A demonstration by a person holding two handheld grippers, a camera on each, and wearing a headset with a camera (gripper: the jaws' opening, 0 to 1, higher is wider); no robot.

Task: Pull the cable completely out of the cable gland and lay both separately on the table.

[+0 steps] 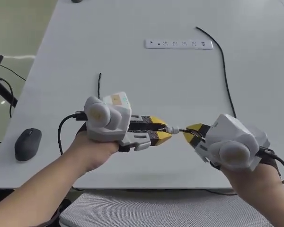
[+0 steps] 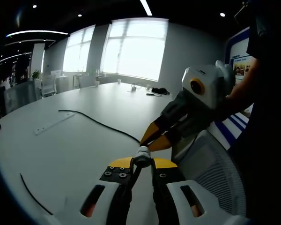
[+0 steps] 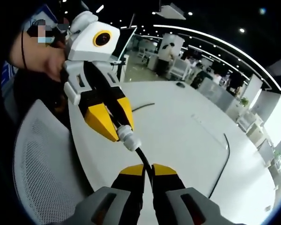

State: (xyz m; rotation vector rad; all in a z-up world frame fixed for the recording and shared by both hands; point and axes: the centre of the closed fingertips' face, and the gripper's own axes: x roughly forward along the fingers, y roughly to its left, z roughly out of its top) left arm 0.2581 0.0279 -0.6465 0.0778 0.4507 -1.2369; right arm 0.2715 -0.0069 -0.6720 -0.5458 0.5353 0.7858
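Over a white desk (image 1: 132,71) in a bright office, left tongs (image 1: 166,129) clamp the gland (image 1: 173,128); right tongs (image 1: 190,133) clamp the cable (image 3: 141,157). A power strip (image 1: 178,44) lies beyond.

White cable gland (image 3: 128,137), black cable (image 3: 144,160) threaded through

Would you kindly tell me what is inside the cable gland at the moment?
The black cable, held by the right gripper, enters the cable gland; how far it reaches inside is hidden by the gland's body.
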